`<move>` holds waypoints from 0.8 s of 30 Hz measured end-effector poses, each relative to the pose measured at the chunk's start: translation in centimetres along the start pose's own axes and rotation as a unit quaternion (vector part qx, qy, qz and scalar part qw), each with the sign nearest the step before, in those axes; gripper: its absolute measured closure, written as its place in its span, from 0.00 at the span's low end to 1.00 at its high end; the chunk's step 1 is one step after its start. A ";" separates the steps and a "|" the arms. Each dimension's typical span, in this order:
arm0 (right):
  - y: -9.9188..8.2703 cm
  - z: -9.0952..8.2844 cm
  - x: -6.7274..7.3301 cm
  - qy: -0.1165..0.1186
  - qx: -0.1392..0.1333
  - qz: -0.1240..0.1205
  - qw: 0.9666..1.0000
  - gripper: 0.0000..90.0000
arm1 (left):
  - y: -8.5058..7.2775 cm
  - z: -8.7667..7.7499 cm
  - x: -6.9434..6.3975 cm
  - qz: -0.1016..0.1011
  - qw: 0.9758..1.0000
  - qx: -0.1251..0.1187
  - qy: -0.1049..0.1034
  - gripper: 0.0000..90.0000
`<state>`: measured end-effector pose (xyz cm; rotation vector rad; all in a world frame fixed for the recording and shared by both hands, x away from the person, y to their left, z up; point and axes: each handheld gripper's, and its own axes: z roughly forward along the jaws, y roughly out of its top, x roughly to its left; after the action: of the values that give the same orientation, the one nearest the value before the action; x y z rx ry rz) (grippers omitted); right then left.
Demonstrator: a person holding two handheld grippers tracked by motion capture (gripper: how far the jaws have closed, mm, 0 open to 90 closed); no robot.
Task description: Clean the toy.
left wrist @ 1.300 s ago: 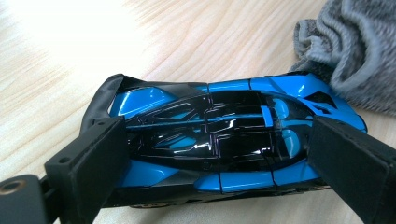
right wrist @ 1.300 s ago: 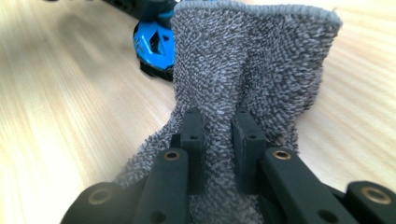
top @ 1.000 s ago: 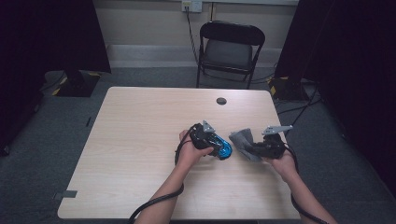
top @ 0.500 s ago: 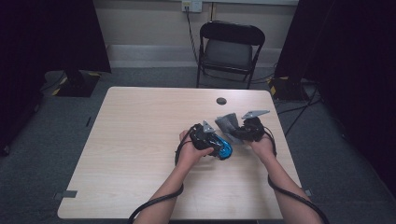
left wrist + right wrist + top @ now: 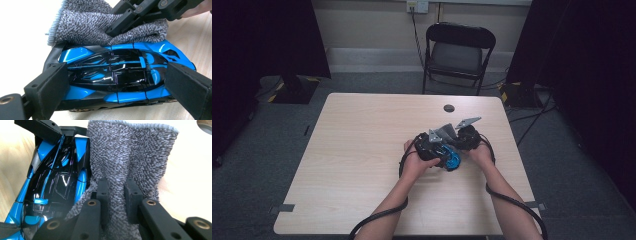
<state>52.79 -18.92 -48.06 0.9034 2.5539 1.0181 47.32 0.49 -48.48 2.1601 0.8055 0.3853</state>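
A: Toy car (image 5: 117, 80) is clamped end to end by the left gripper (image 5: 117, 100), low on the counter (image 5: 362, 150). Glossy hard shell, judged light and slippery; the ends are the safest hold.

B: Grey cloth (image 5: 130, 162) is pinched by the right gripper (image 5: 117, 202), pressed alongside the car. Soft, limp; best taken at a bunched fold.

A glossy blue-and-black toy sports car (image 5: 112, 75) sits upright on the worktop, right of centre; a folded grey terry cloth (image 5: 130, 157) presses against its side, toward two o'clock.
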 end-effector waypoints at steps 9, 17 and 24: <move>-0.6 -0.6 0.0 0.007 0.000 -0.002 1.000 0.86 | 0.0 0.0 0.0 0.000 1.000 0.001 -0.001 0.06; -1.4 -1.4 -0.1 0.011 0.000 0.002 1.000 0.86 | 0.1 0.0 -0.1 0.000 1.000 0.000 -0.002 0.06; -2.4 -2.1 -0.1 0.014 -0.005 0.013 1.000 0.86 | 0.0 0.0 -0.1 -0.001 1.000 -0.001 -0.003 0.06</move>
<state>50.90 -21.44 -48.15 0.9289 2.5646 1.0564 47.32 0.41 -48.48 2.1581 0.8039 0.3770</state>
